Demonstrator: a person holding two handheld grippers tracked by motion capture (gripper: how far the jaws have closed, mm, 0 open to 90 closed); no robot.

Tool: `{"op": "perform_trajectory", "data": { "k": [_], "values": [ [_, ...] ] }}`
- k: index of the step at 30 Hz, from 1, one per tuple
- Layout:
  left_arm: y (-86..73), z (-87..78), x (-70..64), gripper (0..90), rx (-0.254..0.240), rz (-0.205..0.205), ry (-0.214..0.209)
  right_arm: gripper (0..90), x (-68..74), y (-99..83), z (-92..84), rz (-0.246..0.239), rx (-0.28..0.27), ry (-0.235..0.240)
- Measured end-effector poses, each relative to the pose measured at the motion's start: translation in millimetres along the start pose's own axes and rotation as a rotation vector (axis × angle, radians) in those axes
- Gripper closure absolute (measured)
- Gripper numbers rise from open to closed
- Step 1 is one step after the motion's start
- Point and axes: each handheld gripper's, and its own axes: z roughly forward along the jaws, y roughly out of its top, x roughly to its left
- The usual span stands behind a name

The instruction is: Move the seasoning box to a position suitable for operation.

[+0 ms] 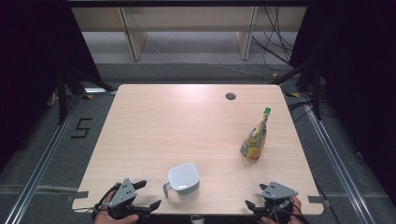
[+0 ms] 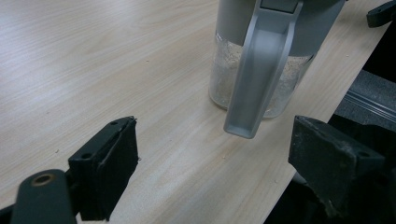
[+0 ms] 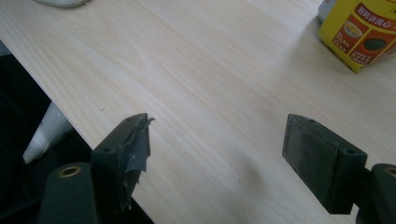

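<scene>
We hold our left gripper (image 1: 145, 195) with jaws spread wide and empty, just beside the jug (image 1: 183, 180) near the table's (image 1: 187, 121) front edge. Our right gripper (image 1: 256, 199) also gapes empty, with the yellow pouch (image 1: 255, 137) farther back on the right.

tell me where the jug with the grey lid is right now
In the high view the jug stands near the table's front edge, just right of the left gripper, handle toward it; yellow pouch far right.

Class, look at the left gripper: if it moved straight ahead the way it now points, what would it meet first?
Most likely the grey handle of the lidded jug. The left gripper is open, and the handle hangs roughly between its fingers, just ahead. Depth is hard to judge.
</scene>
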Motion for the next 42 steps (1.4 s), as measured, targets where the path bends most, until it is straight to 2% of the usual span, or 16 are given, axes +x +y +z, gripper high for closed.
{"op": "perform_trajectory", "data": {
  "k": [8, 9, 10, 12, 14, 15, 19, 22, 25, 26, 28, 29, 35, 36, 40, 42],
  "values": [
    [0.2, -1.3, 0.7, 15.3, 0.011, 0.014, 0.009, 24.4, -0.8, 0.1, 0.5, -0.016, -0.003, -0.002],
    [0.2, -1.2, 0.3, 15.3, 0.008, 0.011, 0.007, 24.4, -0.7, 0.1, 0.6, -0.019, 0.000, -0.002],
    [-0.4, -0.3, -2.2, 15.2, 0.002, -0.023, 0.008, 24.3, -0.4, 0.4, 1.3, -0.023, -0.001, 0.004],
    [0.1, -0.2, -2.2, 15.3, 0.002, -0.008, 0.007, 24.2, -0.8, 0.6, 1.9, -0.025, 0.003, 0.017],
    [0.4, -0.6, -1.7, 15.2, 0.014, 0.009, 0.015, 24.1, -0.8, 0.6, 1.1, -0.027, 0.003, 0.005],
    [0.8, 0.4, -4.0, 15.2, 0.001, -0.014, 0.006, 24.1, -1.2, 0.3, 1.2, -0.026, -0.005, 0.001],
    [1.3, 3.8, -6.5, 15.2, 0.003, -0.021, 0.015, 23.9, -1.6, 0.0, 1.6, -0.026, -0.003, -0.002],
    [4.3, 8.7, -11.3, 15.8, -0.002, -0.012, 0.010, 23.9, -1.7, 0.6, 2.4, -0.032, 0.003, 0.014],
    [6.8, 10.7, -13.9, 18.8, 0.000, 0.009, 0.013, 23.8, -0.5, 0.5, 2.3, -0.024, 0.001, 0.000],
    [8.3, 10.7, -13.3, 22.1, 0.012, 0.041, 0.017, 23.7, -1.9, 0.2, 3.1, -0.040, 0.004, 0.013],
    [9.2, 12.9, -16.2, 27.0, -0.002, 0.026, 0.015, 23.7, -2.0, 0.1, 3.3, -0.038, -0.001, 0.009],
    [10.6, 13.6, -17.3, 28.7, -0.003, 0.045, 0.022, 23.6, -1.7, -0.2, 1.9, -0.010, 0.003, 0.001],
    [12.9, 20.5, -21.3, 43.4, -0.009, 0.057, 0.015, 23.5, -1.9, -0.7, 3.5, -0.022, 0.016, -0.005],
    [14.2, 20.6, -21.2, 43.4, 0.006, 0.076, 0.012, 23.5, -1.9, -0.7, 3.5, -0.022, 0.016, -0.005],
    [16.9, 26.2, -23.8, 57.0, 0.020, 0.108, 0.009, 23.5, -0.7, -0.3, 4.7, -0.025, 0.025, 0.005],
    [17.5, 27.8, -23.5, 64.2, 0.001, 0.124, 0.016, 23.5, -0.4, -0.3, 4.8, -0.024, 0.026, 0.005]
  ]
}}
